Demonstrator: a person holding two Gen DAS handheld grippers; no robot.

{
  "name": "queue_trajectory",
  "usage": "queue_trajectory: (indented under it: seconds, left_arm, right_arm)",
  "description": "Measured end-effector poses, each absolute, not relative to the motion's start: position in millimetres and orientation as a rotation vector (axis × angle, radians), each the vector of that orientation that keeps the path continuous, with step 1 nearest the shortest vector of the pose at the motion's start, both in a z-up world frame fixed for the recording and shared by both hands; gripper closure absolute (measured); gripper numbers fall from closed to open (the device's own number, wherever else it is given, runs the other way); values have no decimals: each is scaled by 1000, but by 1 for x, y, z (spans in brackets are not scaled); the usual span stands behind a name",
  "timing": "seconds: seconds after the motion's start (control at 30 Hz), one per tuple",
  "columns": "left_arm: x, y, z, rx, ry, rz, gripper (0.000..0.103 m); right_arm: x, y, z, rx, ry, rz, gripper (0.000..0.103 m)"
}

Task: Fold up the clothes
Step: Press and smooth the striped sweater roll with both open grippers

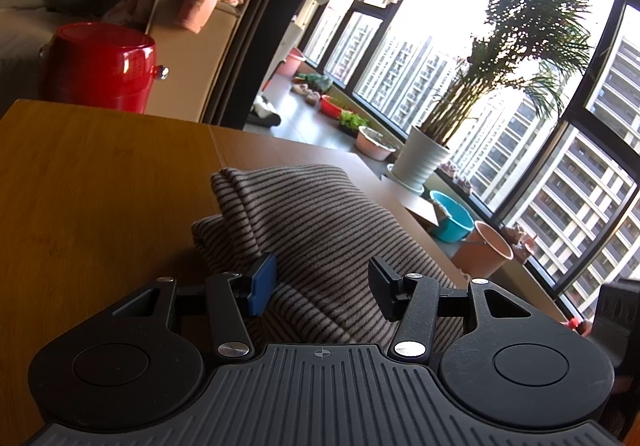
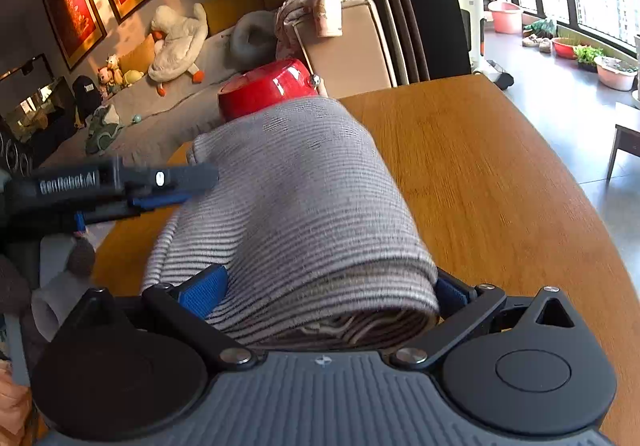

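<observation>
Now folded garment [image 2: 304, 214] fills right jaws.

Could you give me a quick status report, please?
Right gripper clamped on folded striped garment. Left gripper open over it. Wooden table around it bare.

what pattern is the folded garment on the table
Thin grey and dark stripes; the folded garment shows them best in the left wrist view.
</observation>
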State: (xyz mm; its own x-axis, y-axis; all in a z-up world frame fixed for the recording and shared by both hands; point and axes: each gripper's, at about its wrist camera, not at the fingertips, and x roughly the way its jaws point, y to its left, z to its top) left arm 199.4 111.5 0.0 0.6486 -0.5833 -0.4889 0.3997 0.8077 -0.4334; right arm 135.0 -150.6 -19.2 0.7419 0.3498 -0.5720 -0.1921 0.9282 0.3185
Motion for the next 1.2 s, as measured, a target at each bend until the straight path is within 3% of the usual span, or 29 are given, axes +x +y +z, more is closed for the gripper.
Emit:
queue_trajectory:
  seconds: [0.23, 0.3, 0.4, 0.57, 0.63, 0.77, 0.9, 1.03, 1.07, 1.13, 1.2]
  left_arm:
    - [204, 126, -20, -396, 737, -554, 43]
    - [205, 127, -20, -400, 736, -555, 43]
    - [206, 126, -17, -378, 732, -555, 43]
    - [207, 127, -19, -387, 737, -557, 42]
    - [208, 127, -20, -383, 743, -559, 42]
    - [209, 129, -20, -384, 744, -564, 42]
    - [201, 127, -14, -351, 738, -570, 42]
    - [199, 130, -14, -351, 747, -565, 42]
    - [198, 131, -14, -353, 749, -562, 42]
    - [198, 132, -15, -349, 747, -549, 42]
    - [197, 134, -15, -340, 745, -547, 41]
  right_arm:
    - [146, -156, 31, 133, 526, 312, 4]
    - [155, -154, 38, 100, 514, 298, 31]
    - [170, -154, 41, 129, 523, 314, 41]
    - [197, -141, 9, 93, 671, 302, 40]
    - [199, -141, -5, 113, 683, 289, 34]
    - [211, -144, 15, 135, 666, 324, 33]
    - [235, -140, 37, 149, 631, 361, 11]
    - [285, -130, 20, 177, 740, 299, 9]
    - [296, -128, 8, 192, 794, 278, 11]
    - [297, -128, 1, 233, 803, 333, 39]
    - [285, -130, 9, 251, 739, 386, 47]
